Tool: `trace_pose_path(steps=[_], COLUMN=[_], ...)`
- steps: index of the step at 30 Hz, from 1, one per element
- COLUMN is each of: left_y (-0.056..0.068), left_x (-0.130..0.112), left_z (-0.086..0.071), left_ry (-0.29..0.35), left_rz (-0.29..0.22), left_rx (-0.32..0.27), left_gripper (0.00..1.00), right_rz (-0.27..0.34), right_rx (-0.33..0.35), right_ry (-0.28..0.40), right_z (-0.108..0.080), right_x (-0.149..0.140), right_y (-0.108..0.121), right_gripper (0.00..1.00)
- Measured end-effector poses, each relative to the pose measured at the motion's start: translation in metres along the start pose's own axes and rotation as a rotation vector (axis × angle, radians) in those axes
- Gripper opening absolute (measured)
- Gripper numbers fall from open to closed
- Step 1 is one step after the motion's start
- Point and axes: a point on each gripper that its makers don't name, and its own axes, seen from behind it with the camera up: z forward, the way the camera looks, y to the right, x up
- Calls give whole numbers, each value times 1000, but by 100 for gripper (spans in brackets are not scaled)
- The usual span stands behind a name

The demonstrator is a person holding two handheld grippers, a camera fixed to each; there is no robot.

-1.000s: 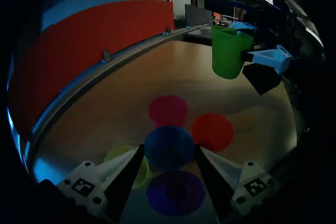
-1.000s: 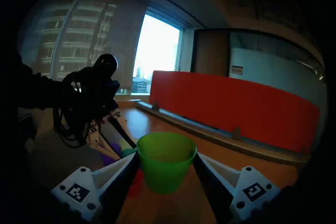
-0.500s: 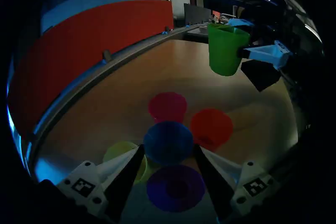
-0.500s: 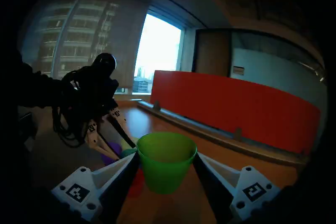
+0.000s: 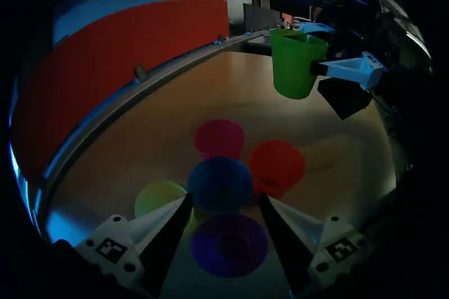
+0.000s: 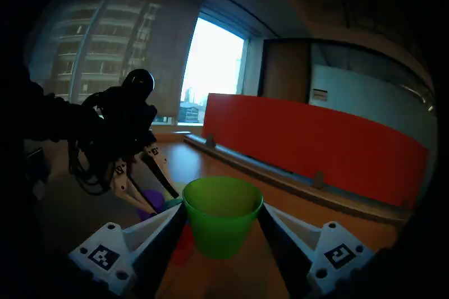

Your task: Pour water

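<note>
Several coloured cups stand close together on the wooden table: pink, red, blue, yellow-green and purple. My left gripper hovers over them, open, and the blue cup shows between its fingers from above. A green cup hangs upright in the air above the far side of the table, with my right gripper shut on it. In the right gripper view the green cup sits between my fingers, and the left gripper points down at the cups.
A red partition runs along the table's far edge. A person's dark sleeve and hand hold the left gripper in front of a bright window. Bare table lies beyond the cups.
The green cup has drifted a little left and closer over the cups, still upright. The cups on the table have slid slightly up in the left gripper view.
</note>
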Motion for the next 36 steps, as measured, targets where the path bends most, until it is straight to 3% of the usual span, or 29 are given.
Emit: trace_pose_path(steps=[15, 36], left_y=[-6, 0], left_x=[4, 0], left_z=[2, -3], left_ry=[6, 6], left_rz=[-12, -5], left_rx=[14, 6], left_gripper=[86, 86], right_rz=[1, 3], right_rx=[-1, -2], right_ry=[0, 0], right_z=[-2, 0], right_x=[0, -1], right_y=[1, 0], right_gripper=[91, 91])
